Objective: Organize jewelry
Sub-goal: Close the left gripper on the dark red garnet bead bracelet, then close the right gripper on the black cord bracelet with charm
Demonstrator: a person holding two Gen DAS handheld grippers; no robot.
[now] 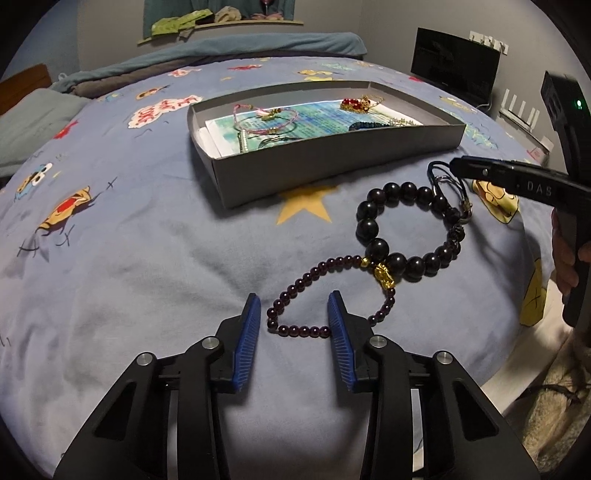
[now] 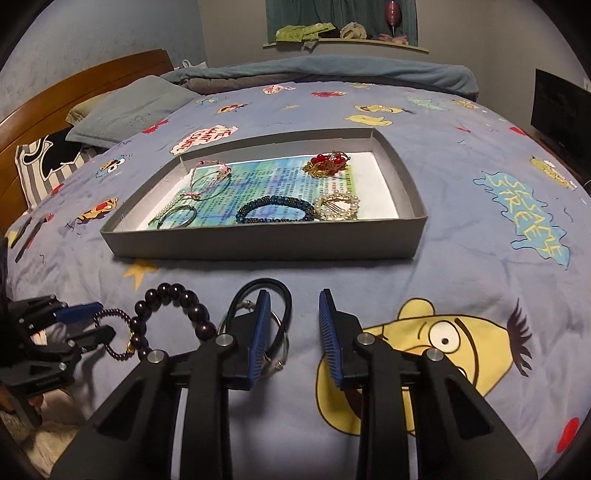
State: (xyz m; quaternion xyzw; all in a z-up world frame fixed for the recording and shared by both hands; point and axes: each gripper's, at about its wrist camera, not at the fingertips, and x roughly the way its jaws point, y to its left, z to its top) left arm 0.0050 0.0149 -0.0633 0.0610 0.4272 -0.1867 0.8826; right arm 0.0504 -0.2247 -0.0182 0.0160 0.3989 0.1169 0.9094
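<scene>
A grey cardboard tray (image 1: 332, 162) (image 2: 258, 242) on the bed holds several bracelets and brooches. On the blanket in front of it lie a small dark-purple bead bracelet (image 1: 314, 291) (image 2: 110, 317) with a gold charm, a large black bead bracelet (image 1: 406, 229) (image 2: 173, 299), and a black cord bracelet (image 1: 443, 177) (image 2: 273, 295). My left gripper (image 1: 293, 314) is open, its jaws straddling the near end of the purple bracelet. My right gripper (image 2: 293, 321) is open; its left finger sits over the black cord bracelet.
The bed has a blue cartoon-print blanket (image 2: 480, 258), pillows (image 2: 129, 107) and a wooden headboard (image 2: 74, 85) at the left. A dark monitor (image 1: 454, 62) stands beyond the bed's right side. A shelf with cloths (image 2: 314, 33) is on the far wall.
</scene>
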